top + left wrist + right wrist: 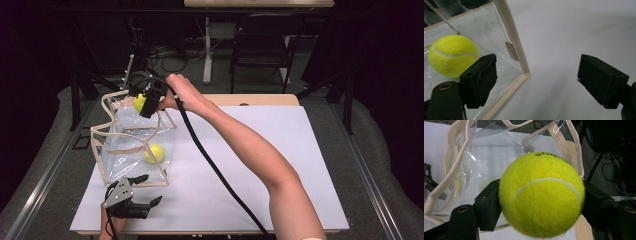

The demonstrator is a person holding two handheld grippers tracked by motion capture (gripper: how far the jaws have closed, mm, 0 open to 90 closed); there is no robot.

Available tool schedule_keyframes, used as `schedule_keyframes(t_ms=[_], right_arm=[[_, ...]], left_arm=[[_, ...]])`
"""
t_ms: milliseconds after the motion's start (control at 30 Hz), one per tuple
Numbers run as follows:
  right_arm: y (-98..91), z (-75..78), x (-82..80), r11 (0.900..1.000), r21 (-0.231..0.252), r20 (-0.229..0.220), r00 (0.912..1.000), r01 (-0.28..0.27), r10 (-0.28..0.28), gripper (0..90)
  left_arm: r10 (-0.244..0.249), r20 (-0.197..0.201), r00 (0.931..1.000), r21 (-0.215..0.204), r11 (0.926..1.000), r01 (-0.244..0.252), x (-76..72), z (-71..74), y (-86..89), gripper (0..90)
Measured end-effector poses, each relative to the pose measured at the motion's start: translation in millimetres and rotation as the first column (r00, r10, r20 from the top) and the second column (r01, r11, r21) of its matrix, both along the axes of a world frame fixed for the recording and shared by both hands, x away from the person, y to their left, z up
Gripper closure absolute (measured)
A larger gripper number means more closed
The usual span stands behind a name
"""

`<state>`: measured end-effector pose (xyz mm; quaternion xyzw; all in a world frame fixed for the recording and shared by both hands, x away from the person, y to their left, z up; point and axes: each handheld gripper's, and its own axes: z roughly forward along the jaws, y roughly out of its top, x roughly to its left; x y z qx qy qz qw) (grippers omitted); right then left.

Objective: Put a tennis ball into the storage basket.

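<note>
Jaws spread wide, the left gripper (141, 190) is resting on the white table (240, 170) just beside the clear bag (131, 145), which is holding one tennis ball (154, 153). Further right, the right gripper (148, 104) is gripping a second tennis ball (541, 194) above the bag's open top.
</note>
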<state>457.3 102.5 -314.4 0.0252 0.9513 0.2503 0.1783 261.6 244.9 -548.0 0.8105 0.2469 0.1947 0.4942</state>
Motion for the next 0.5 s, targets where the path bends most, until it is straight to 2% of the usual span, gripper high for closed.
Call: schedule_keyframes(t_ms=[500], right_arm=[[9.2,-6.2,-2.7,0.9998,-0.019,-0.011,0.9999,-0.012,0.012,25.8]], left_arm=[[-0.001,0.001,1.0,0.0,1.0,0.001,0.3,-0.2,-0.4,15.8]])
